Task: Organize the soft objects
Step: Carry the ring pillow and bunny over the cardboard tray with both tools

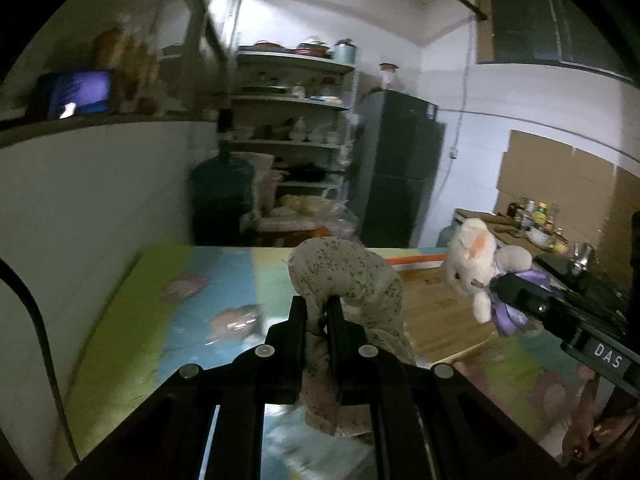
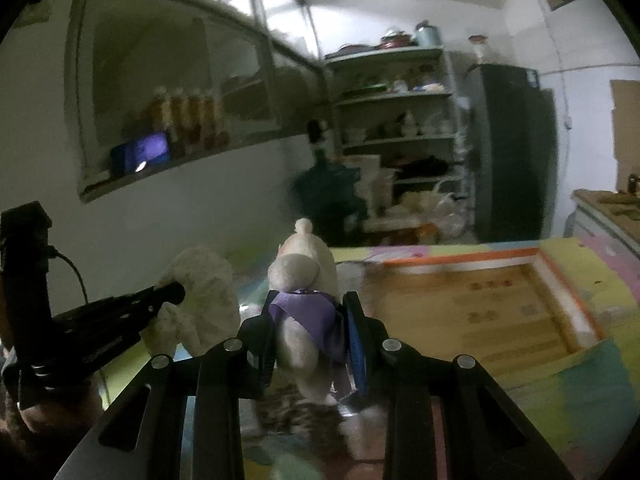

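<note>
My left gripper (image 1: 318,306) is shut on a beige speckled soft cloth bundle (image 1: 352,276) and holds it above the colourful play mat (image 1: 120,312). My right gripper (image 2: 308,312) is shut on a white plush toy with a purple dress (image 2: 304,280), held up in the air. In the left wrist view the plush toy (image 1: 474,258) hangs at the right from the right gripper (image 1: 496,286). In the right wrist view the cloth bundle (image 2: 200,280) sits at the left in the left gripper (image 2: 176,294).
An open cardboard box (image 2: 492,304) with an orange-edged rim lies on the mat (image 2: 592,392) to the right. A white wall (image 1: 100,200) runs along the left. Shelves (image 1: 292,120), a water jug (image 1: 222,192) and a dark fridge (image 1: 396,168) stand behind.
</note>
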### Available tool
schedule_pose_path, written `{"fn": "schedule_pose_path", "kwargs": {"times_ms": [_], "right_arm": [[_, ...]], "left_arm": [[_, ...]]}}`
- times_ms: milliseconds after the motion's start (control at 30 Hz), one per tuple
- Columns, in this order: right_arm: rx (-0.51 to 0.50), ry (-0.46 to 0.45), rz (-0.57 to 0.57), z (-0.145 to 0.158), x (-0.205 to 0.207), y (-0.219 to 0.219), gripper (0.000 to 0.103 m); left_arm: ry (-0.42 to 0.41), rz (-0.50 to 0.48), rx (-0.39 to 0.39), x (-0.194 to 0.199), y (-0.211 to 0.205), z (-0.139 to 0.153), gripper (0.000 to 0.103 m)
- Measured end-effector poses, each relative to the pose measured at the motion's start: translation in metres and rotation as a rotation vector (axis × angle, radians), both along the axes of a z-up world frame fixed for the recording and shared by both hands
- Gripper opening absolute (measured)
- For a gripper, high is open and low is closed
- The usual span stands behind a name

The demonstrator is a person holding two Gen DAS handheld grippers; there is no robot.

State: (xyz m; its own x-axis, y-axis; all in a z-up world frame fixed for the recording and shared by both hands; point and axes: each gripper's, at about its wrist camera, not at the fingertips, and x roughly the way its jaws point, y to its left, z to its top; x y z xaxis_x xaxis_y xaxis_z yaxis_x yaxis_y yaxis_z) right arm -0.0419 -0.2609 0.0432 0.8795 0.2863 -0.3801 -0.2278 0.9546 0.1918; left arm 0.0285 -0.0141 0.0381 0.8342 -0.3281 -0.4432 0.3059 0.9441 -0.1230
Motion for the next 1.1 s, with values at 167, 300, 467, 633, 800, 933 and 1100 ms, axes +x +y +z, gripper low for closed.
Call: {"fn": "schedule_pose_path", "kwargs": {"times_ms": [167,300,467,633,800,933,1100], "right_arm": [[-0.005,-0.017,-0.089,0.007,-0.001,-0.039,0.031],[-0.005,-0.028,-0.153,0.008,-0.002,-0.071,0.031],[0.009,-0.02,-0.205,0.006,0.006,-0.107,0.031],[0.014,-0.001,-0.246,-0.003,0.018,-0.14,0.031],[0.031,0.053,-0.274,-0.022,0.039,-0.167,0.031],[0.049,0.1,-0.295,-0.04,0.056,-0.184,0.031],[0.07,0.143,-0.303,-0.058,0.071,-0.2,0.031]], "left_arm": [[0.002,-0.068,-0.023,0.011,-0.035,0.007,0.01],[0.005,-0.11,-0.033,0.023,-0.067,0.01,0.01],[0.033,-0.14,-0.037,0.042,-0.102,0.007,0.01],[0.075,-0.154,-0.03,0.064,-0.137,-0.001,0.01],[0.13,-0.17,-0.012,0.082,-0.174,-0.016,0.01],[0.186,-0.181,0.009,0.1,-0.196,-0.032,0.01],[0.249,-0.199,0.027,0.118,-0.218,-0.047,0.01]]}}
